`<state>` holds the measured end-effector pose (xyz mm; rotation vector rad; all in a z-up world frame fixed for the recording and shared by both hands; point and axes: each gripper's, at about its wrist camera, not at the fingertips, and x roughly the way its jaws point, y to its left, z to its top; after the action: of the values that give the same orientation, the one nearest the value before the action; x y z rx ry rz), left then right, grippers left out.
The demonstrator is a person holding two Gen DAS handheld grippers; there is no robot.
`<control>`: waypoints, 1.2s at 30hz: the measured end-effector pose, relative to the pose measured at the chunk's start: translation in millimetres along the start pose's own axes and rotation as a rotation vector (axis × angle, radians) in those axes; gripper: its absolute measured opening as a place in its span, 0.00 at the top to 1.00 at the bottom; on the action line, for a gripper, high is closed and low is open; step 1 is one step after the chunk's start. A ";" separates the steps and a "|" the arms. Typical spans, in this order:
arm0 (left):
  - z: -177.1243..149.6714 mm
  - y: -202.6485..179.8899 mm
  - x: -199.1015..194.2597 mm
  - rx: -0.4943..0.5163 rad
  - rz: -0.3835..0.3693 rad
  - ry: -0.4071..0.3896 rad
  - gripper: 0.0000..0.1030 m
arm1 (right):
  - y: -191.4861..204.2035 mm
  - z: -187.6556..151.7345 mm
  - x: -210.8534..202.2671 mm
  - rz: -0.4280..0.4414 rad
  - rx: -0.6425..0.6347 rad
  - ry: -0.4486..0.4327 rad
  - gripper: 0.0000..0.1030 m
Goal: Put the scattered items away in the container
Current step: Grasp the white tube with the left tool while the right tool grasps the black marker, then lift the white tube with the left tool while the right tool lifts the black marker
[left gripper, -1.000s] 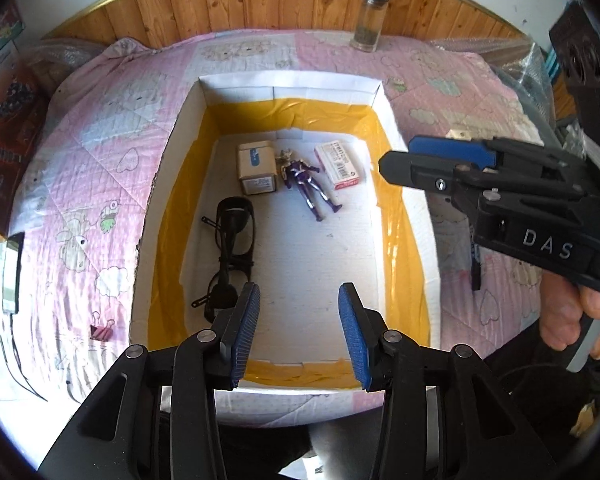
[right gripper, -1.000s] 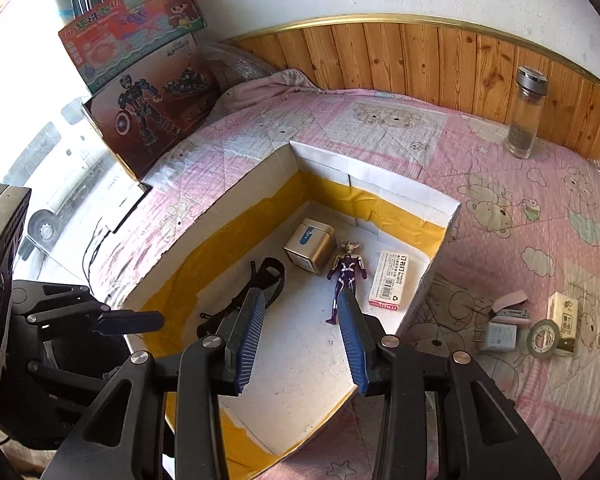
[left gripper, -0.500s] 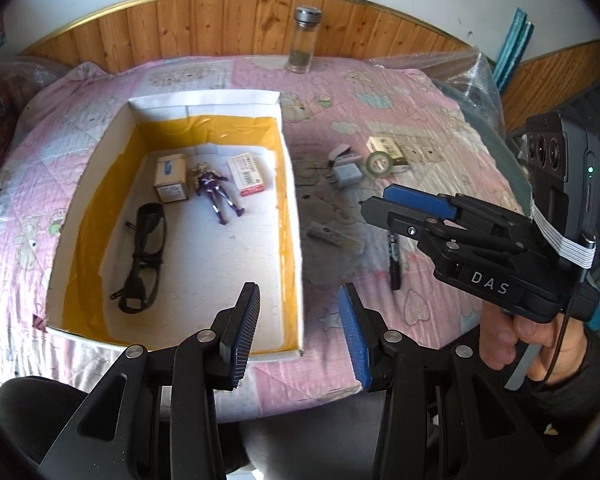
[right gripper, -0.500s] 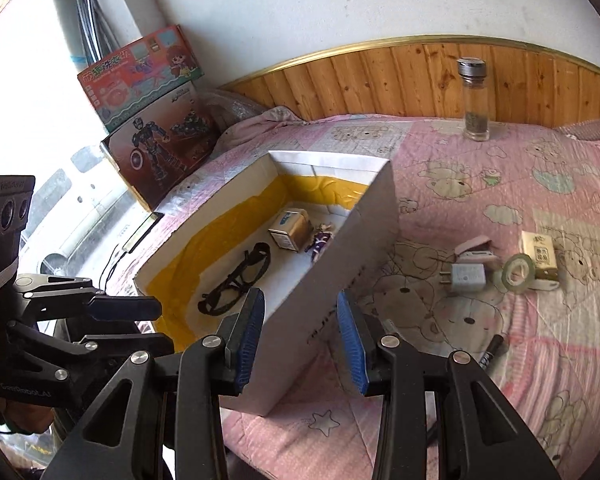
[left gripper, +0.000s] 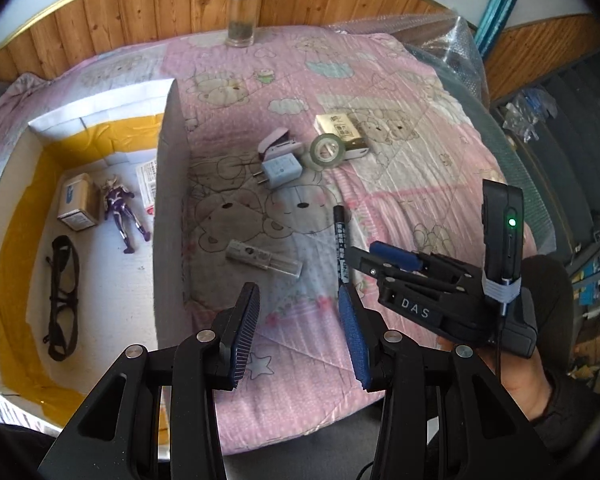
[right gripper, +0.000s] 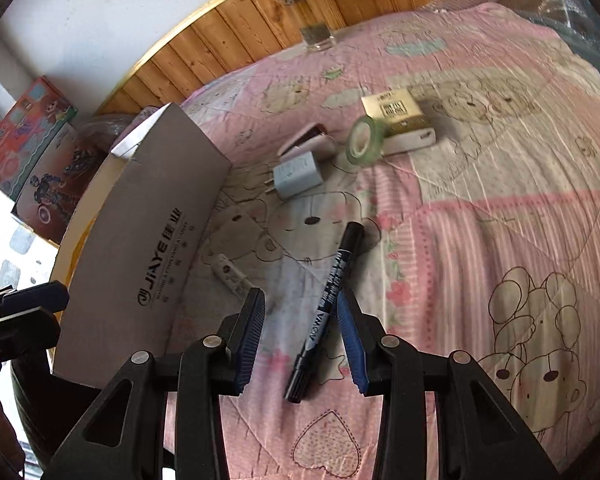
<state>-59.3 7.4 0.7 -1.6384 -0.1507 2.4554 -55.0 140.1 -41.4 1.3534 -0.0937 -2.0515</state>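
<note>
A cardboard box (left gripper: 168, 168) lined with yellow tape stands at the left of the pink quilt; it also shows in the right wrist view (right gripper: 152, 248). Inside lie glasses (left gripper: 62, 296), a purple figure (left gripper: 122, 212), a small carton (left gripper: 74, 202) and a red-white packet. On the quilt lie a black marker (right gripper: 328, 300), a clear stick (left gripper: 264, 260), a blue charger (left gripper: 280, 168), a stapler (left gripper: 278, 142), a tape roll (left gripper: 328, 150) and a gold box (left gripper: 340, 130). My right gripper (right gripper: 302, 320) is open, its fingers on either side of the marker. My left gripper (left gripper: 298, 316) is open and empty above the quilt.
A glass jar (left gripper: 242, 8) stands at the back by the wooden headboard. Toy boxes (right gripper: 32, 160) lean at the wall left of the box. Bubble wrap (left gripper: 452, 40) lies at the right back edge. The quilt's front edge is just below the grippers.
Both grippers have swung right, from over the box to the quilt beside it. The right gripper has dropped low over the marker. Both stay open.
</note>
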 end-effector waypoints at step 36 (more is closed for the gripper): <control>17.0 19.1 135.9 -0.308 0.142 0.049 0.89 | -24.9 5.8 30.1 -0.158 -0.007 0.010 0.86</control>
<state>-127.6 17.5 -119.1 -1.8882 -0.4397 2.5979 -79.2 140.7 -72.6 1.4055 0.0253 -2.1725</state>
